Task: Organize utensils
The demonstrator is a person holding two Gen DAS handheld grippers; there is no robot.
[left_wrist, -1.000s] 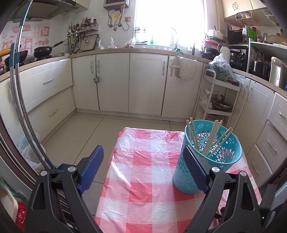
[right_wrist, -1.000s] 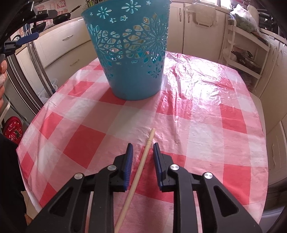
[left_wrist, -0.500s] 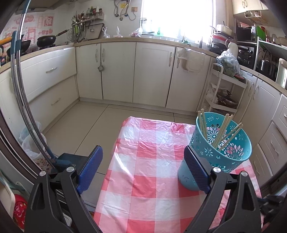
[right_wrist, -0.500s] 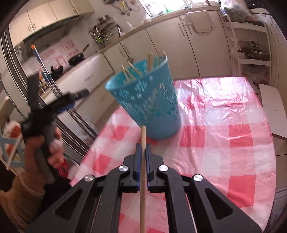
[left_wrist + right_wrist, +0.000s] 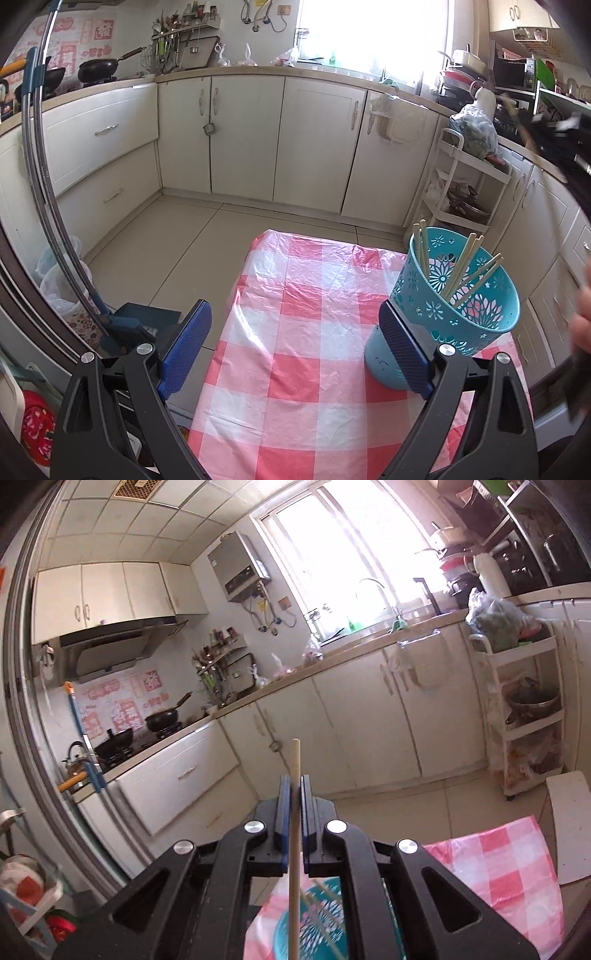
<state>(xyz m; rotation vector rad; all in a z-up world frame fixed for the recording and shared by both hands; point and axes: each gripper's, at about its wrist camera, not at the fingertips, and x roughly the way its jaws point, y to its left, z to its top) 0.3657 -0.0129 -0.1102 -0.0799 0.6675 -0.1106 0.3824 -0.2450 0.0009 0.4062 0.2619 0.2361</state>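
R gripper (image 5: 294, 794) is clamped tight on one chopstick (image 5: 294, 849), pads pinching it near its top end. The tip pokes out past the pads toward the cabinets (image 5: 369, 716); the rest runs back down between the arms, low end right over the basket (image 5: 314, 915), which peeks out below the gripper frame. Whether the low end touches the basket, can't tell. Gripper points almost level at the far wall, window (image 5: 354, 561) bright ahead.

L gripper (image 5: 295, 343) hangs wide open, nothing between the pads. Its right pad sits in front of the basket (image 5: 461, 302) in this view; contact unclear. Basket stands upright on the checked cloth (image 5: 303, 332), right side of the table, with abt six chopsticks (image 5: 469, 269) leaning inside against the rim. A blurred hand (image 5: 581, 325) shows at the right edge of the L view.
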